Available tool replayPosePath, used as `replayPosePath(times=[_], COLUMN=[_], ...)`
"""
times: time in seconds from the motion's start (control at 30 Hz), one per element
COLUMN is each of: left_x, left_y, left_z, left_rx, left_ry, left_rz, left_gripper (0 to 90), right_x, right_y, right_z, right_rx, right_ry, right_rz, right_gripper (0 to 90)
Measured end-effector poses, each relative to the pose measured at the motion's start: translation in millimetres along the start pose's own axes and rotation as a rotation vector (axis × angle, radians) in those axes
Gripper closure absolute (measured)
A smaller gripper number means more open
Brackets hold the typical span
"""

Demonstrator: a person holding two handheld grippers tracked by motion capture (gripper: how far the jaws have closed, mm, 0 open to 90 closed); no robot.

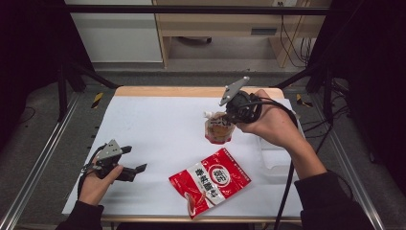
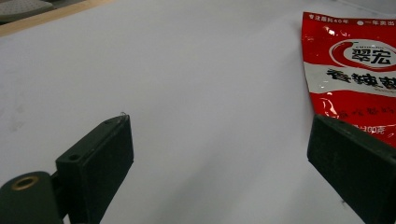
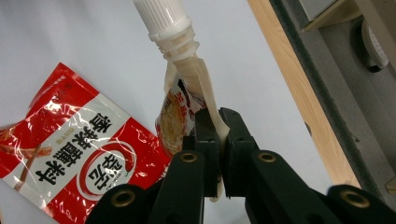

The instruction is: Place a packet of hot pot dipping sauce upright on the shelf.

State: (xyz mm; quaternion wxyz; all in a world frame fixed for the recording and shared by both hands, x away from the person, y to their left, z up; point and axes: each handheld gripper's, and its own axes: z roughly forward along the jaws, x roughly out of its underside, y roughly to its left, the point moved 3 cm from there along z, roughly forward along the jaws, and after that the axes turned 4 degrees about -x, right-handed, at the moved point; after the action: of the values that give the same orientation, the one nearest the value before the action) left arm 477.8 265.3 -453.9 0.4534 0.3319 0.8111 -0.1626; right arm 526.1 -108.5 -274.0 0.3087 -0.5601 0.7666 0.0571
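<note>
A small spouted pouch (image 1: 219, 127) with a white screw cap (image 3: 161, 16) hangs above the white table cover, held by its top edge. My right gripper (image 1: 234, 113) is shut on that pouch (image 3: 180, 109), its jaws pinching the flat seam beside the spout. A red and white snack bag (image 1: 210, 180) lies flat near the table's front, right of centre. My left gripper (image 1: 135, 165) rests low at the front left, open, with nothing between its fingers; the red bag (image 2: 355, 70) lies ahead and to its right.
A clear plastic container (image 1: 274, 157) stands at the right edge of the white cover (image 1: 158, 129), under the right forearm. The wooden table edge (image 1: 182, 91) runs along the back. Black frame posts rise on both sides.
</note>
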Motion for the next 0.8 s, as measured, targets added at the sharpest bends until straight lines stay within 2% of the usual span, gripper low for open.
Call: replayPosePath(times=[0.13,0.63,0.8], left_x=[-0.1,0.9,1.7], left_y=[-0.7,1.3,1.9], left_z=[0.7,-1.9,-1.8], left_rx=[-0.001,-0.018,-0.02], left_ry=[0.006,-0.001,0.003], left_rz=[0.012,-0.001,0.001], left_gripper=[7.2,7.2,7.2], right_x=[6.8,38.1,47.9], right_y=[-2.2,-13.6,-17.5], right_z=[-9.3,-43.9,-54.1], right_rx=[0.014,0.084,0.121], right_ry=[-0.006,-0.029,-0.038], right_rz=[0.001,0.014,0.016], right_gripper=[87.1,87.1,87.0])
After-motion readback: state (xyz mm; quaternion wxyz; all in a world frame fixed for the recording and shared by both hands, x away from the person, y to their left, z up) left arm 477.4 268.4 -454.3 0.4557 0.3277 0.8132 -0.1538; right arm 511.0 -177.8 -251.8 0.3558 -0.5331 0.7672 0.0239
